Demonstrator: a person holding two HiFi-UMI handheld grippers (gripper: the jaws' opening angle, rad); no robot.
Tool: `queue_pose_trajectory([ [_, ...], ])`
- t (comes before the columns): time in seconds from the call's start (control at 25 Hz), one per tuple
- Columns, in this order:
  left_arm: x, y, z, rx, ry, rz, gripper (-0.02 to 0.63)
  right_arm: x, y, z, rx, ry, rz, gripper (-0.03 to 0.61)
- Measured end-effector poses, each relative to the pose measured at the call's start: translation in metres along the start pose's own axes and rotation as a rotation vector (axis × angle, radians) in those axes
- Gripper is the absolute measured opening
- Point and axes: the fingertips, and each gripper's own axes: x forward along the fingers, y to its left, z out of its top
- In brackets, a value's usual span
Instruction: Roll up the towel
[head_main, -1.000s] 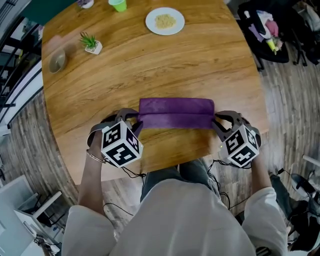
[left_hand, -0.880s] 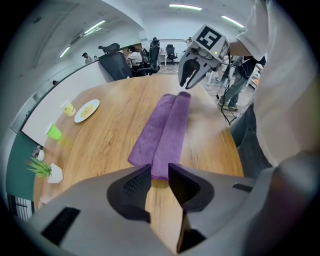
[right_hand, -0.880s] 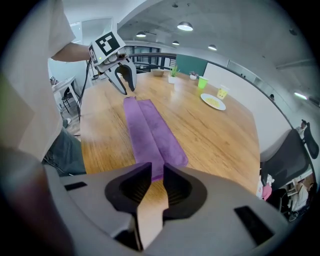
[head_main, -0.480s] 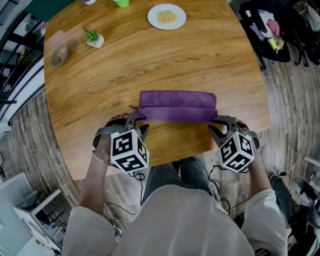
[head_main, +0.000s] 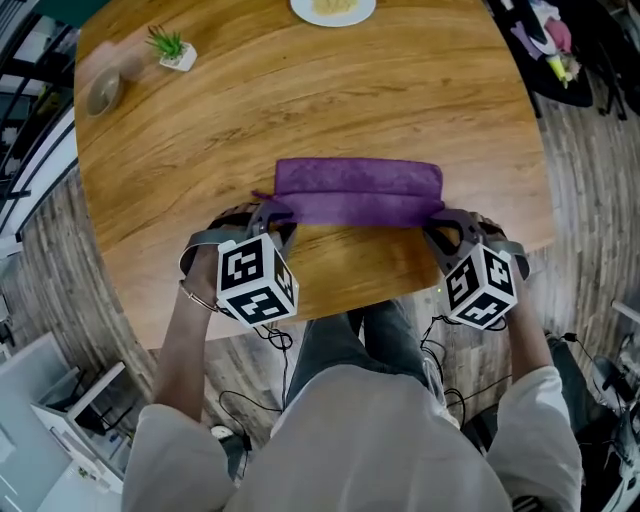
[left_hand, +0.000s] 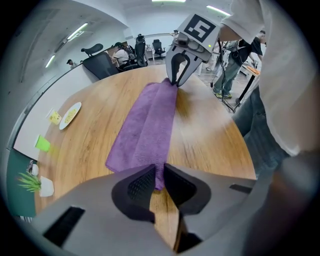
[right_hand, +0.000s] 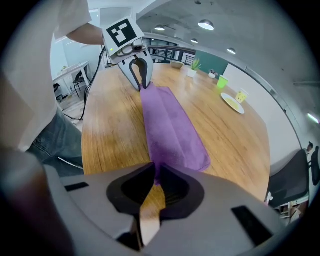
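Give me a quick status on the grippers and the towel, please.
Left gripper and right gripper just closed, pinching the towel at its near corners. Towel folded over, on the table. Plant, plate far off.

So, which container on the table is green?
The small cup near the white plate; the plant's pot is white and the bowl near it brownish.
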Motion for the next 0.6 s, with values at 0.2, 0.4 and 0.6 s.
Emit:
queue_pose_trajectory([
  [0.2, 0.001, 0.001, 0.0, 0.001, 0.002, 0.041, 0.048, 0.001, 0.0, 0.0, -0.012, 0.0, -0.01, 0.029],
  [0.4, -0.005, -0.01, -0.001, -0.011, -0.005, 0.061, 0.029, -0.003, 0.012, -0.002, 0.0, 0.004, -0.004, 0.023],
  [0.6, -0.018, -0.032, -0.005, -0.024, -0.016, 0.019, 0.029, -0.015, 0.034, -0.003, 0.05, -0.013, 0.055, 0.023],
])
